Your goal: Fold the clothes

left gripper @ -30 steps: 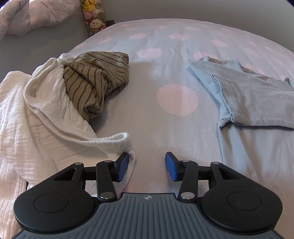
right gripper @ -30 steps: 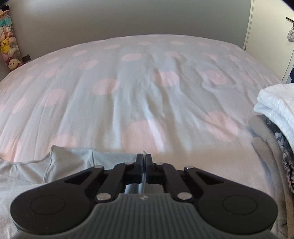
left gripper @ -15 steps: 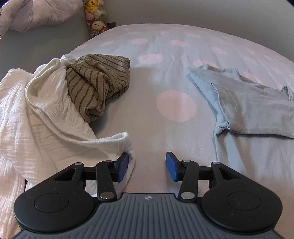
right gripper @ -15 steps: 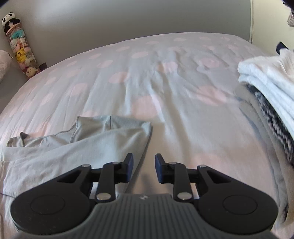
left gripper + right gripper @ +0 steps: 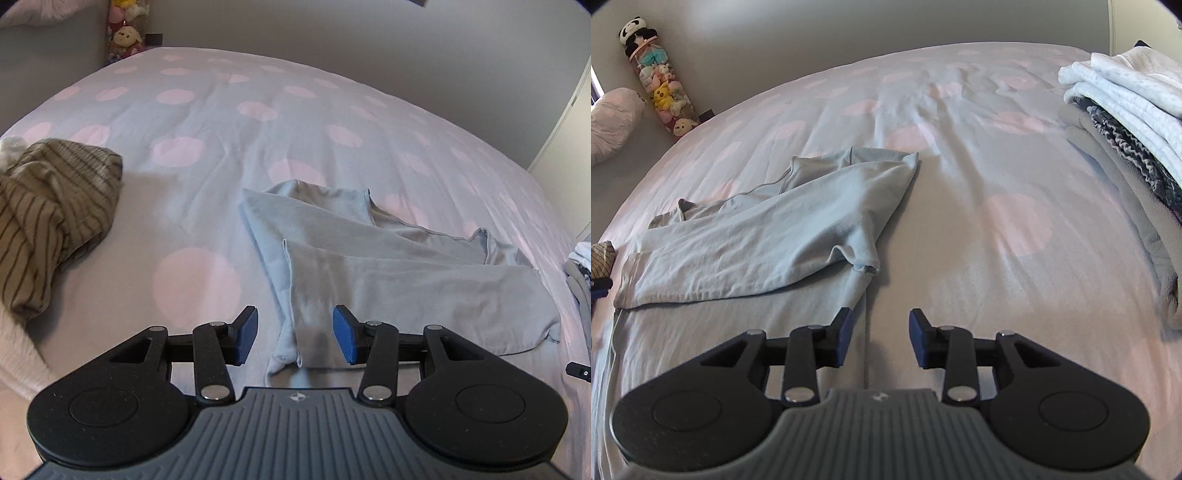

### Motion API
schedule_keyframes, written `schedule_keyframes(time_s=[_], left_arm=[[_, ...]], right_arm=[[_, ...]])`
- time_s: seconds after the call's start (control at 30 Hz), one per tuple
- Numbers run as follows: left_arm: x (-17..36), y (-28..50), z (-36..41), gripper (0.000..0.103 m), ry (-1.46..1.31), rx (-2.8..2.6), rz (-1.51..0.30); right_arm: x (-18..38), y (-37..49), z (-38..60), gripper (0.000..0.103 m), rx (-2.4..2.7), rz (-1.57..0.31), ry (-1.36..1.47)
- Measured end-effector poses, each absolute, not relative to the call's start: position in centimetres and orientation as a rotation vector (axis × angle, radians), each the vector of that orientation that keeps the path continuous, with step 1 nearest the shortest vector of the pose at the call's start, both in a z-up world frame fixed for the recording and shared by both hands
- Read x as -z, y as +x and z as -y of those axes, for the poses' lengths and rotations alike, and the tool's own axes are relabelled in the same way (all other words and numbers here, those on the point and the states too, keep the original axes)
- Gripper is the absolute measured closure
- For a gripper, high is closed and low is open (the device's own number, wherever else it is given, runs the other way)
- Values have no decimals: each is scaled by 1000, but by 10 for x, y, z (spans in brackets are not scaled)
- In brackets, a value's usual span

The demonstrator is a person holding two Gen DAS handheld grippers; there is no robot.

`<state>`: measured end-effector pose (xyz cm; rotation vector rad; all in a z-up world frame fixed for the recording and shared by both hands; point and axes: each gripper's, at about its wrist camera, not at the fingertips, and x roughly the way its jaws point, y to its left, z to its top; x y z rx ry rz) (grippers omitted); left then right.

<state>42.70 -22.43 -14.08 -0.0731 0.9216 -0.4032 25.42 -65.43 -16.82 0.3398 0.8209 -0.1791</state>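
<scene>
While both grippers gape, the grey garment (image 5: 406, 280) lies between.

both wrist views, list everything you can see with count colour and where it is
bedcover: one, pale grey with pink dots, spread across the bed
light blue garment: one, partly folded, lying mid-bed just ahead of both grippers
striped garment: one, brown with dark stripes, crumpled at the left
white cloth: one, under the striped garment at the left edge
folded stack: one pile, white over dark and grey pieces, right side of bed
plush toys: several, mixed colours, stacked by the far wall
left gripper: one, black with blue pads, open
right gripper: one, same build, open
</scene>
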Motion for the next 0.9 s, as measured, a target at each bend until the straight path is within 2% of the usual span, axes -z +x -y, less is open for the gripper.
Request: schedule_keyframes(time_s=[0.03, 0.07, 0.1, 0.13, 0.17, 0.27, 0.43, 0.5, 0.53, 0.57, 0.73, 0.9], left_arm=[[142, 429, 226, 61, -67, 402, -928], [143, 431, 229, 67, -62, 400, -934], [143, 433, 231, 72, -56, 399, -939], [144, 435, 233, 84, -50, 398, -945], [145, 437, 235, 89, -44, 396, -951], [148, 442, 241, 98, -27, 392, -969], [150, 450, 251, 100, 4, 386, -991], [149, 449, 253, 101, 19, 379, -986], [147, 449, 253, 101, 14, 377, -978], [145, 449, 252, 101, 11, 375, -971], [138, 456, 254, 101, 49, 360, -969], [145, 459, 252, 101, 45, 340, -986]], right_arm=[[169, 255, 653, 66, 178, -820, 322], [170, 256, 652, 66, 177, -819, 303], [170, 257, 652, 66, 177, -817, 286], [171, 259, 652, 66, 179, -814, 268], [171, 261, 652, 67, 178, -809, 258], [172, 269, 658, 67, 167, -778, 285], [180, 291, 659, 67, 141, -771, 300], [188, 301, 657, 80, 138, -796, 303], [189, 304, 656, 92, 144, -803, 293], [188, 305, 655, 94, 152, -802, 276], [180, 301, 634, 94, 142, -814, 25], [189, 296, 649, 94, 141, -848, 111]])
